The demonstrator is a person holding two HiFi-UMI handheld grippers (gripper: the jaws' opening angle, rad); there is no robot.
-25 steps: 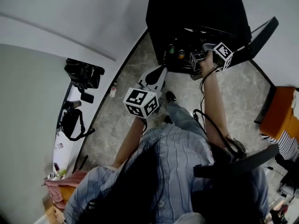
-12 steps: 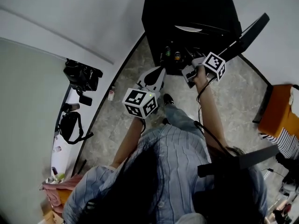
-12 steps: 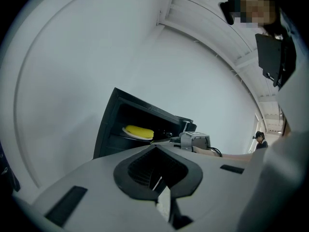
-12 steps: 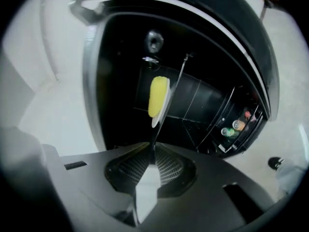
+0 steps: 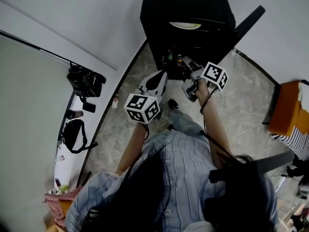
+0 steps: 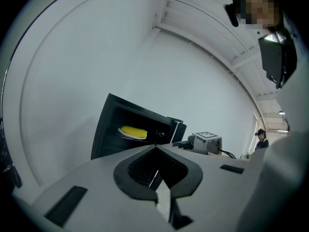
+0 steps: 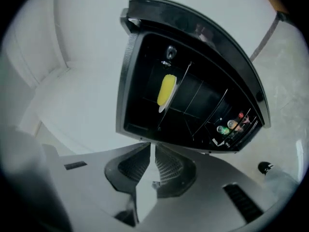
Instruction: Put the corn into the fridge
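The corn [image 7: 166, 91] is seen lying on a plate [image 7: 161, 108] on an upper shelf inside the black fridge [image 7: 126, 81], so the main step is judged to be done. The door [image 5: 248, 19] is left swung wide open, and small bottles [image 7: 231, 125] are seen low in the fridge. The left gripper [image 6: 154, 147] is held in front of the opening with its jaws brought together, and nothing is gripped between them. The right gripper [image 7: 150, 146] is pointed at the shelves, and only a thin slit is left between its jaws, which are likewise empty. Neither gripper is touching the fridge. What is left, it is judged, is for the door to be shut.
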